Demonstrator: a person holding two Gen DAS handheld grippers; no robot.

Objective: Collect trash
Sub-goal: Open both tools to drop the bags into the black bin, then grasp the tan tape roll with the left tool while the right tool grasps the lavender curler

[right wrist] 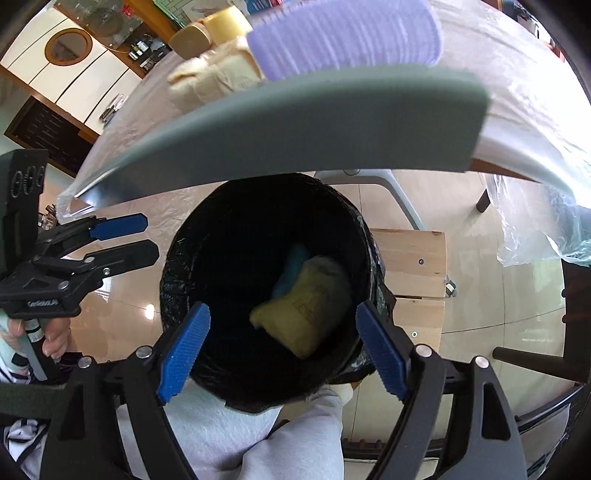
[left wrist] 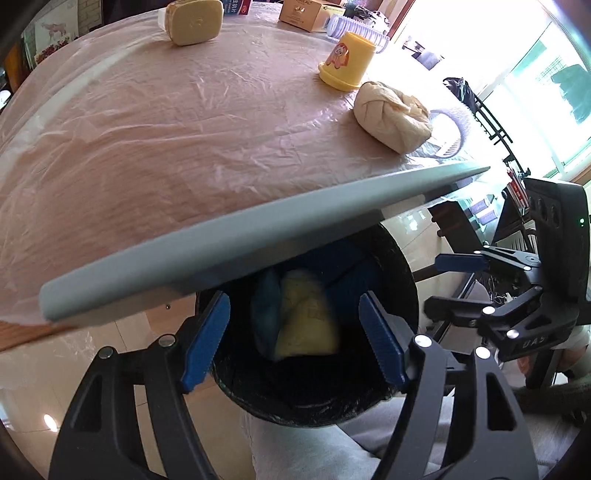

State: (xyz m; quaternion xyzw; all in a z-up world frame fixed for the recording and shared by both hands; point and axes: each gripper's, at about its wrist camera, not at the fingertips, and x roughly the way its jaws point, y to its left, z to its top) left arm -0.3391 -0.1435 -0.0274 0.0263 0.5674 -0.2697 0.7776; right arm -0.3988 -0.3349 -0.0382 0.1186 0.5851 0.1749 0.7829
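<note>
A black-lined trash bin (left wrist: 402, 280) stands on the floor under the table's front edge; it also shows in the right wrist view (right wrist: 177, 258). Inside lie a yellow crumpled bag (left wrist: 308, 325) (right wrist: 310, 310) and a blue piece (left wrist: 266, 310) (right wrist: 293, 266). My left gripper (left wrist: 295, 339) is open and empty above the bin. My right gripper (right wrist: 284, 347) is open and empty above the bin too. On the table lie a beige crumpled wad (left wrist: 391, 114), a yellow cup (left wrist: 347, 61) upside down, and a tan box (left wrist: 195, 20).
The table (left wrist: 221, 236) has a grey rim and a clear plastic cover. A cardboard box (left wrist: 310, 13) and purple-striped cups (left wrist: 354, 27) stand at the far edge. A wooden stool (right wrist: 417, 280) is beside the bin. My grey-trousered legs are below the bin.
</note>
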